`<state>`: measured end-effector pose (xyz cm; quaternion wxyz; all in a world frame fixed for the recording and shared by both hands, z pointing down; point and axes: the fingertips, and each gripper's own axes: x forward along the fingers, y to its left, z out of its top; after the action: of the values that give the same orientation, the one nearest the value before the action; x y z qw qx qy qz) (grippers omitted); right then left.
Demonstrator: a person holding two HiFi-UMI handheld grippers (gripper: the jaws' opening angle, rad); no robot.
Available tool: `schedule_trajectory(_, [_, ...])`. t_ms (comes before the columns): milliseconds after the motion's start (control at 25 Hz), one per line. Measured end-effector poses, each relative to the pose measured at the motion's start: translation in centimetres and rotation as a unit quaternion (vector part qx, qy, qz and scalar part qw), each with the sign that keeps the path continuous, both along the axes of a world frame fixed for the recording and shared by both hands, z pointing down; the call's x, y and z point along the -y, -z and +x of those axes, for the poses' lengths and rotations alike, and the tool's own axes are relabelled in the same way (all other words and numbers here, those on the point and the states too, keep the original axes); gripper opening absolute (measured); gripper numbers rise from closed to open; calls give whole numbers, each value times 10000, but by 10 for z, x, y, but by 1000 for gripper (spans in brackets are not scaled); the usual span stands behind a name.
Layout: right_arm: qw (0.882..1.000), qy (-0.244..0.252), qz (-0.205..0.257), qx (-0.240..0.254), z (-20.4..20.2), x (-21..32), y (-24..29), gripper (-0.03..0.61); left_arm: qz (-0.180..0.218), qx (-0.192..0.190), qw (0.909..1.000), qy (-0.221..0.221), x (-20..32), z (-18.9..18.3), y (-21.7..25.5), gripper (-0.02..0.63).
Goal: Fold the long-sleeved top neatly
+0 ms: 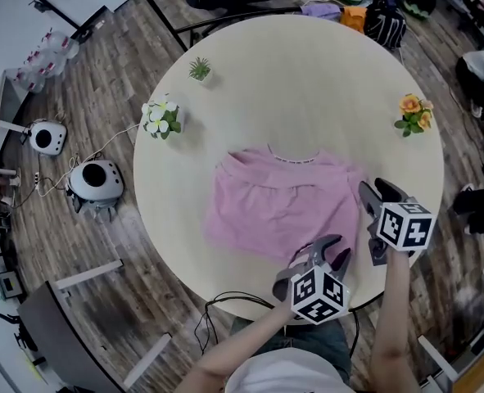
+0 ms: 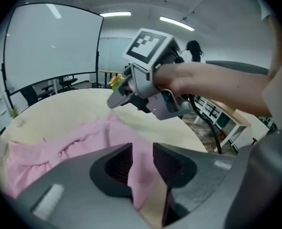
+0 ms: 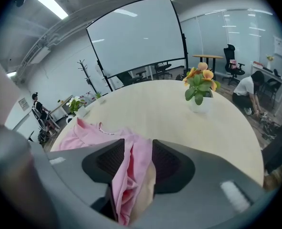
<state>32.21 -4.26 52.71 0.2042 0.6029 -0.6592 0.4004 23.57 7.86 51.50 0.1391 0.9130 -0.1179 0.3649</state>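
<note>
The top (image 1: 278, 207) lies part-folded on the tabletop (image 1: 307, 80) in the middle of the head view. The right gripper (image 1: 377, 191), at its right edge, has its fingers (image 3: 107, 162) slack around a bunched fold, so pulling away could snag the cloth and drag that edge crooked. The left gripper (image 1: 334, 250) hangs over the lower hem, fingers narrow and empty, and may catch only one layer. The grippers cover the top's lower right corner, and the sleeves do not show.

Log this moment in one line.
pink long-sleeved top rumpled on round beige table | left gripper open at near edge | right gripper open, fabric between jaws
</note>
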Motion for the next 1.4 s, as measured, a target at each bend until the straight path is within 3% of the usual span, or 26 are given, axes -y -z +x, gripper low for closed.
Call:
schedule_trajectory(240, [9998, -18, -48, 187, 2, -1, -13, 232, -31, 230, 9992, -311, -31, 13, -21, 279])
schedule_trajectory(560, [9991, 191, -147, 359, -8, 1, -29, 357, -116, 527, 9972, -525, -44, 22, -48, 290])
schedule_trajectory(720, [9982, 312, -286, 431, -16, 3, -43, 362, -9, 776, 9948, -666, -46, 26, -60, 302])
schedule_trajectory(960, [9968, 515, -506, 330, -23, 3, -65, 291, 102, 1076, 9915, -729, -52, 30, -77, 322])
schedule_trajectory(1240, [9977, 548, -305, 260, -23, 3, -72, 165, 281, 1127, 9909, -674, -51, 33, -79, 318])
schedule_trajectory(1400, [9972, 570, -284, 403, -27, 3, -74, 99, 317, 1096, 9922, -505, -44, 32, -79, 264])
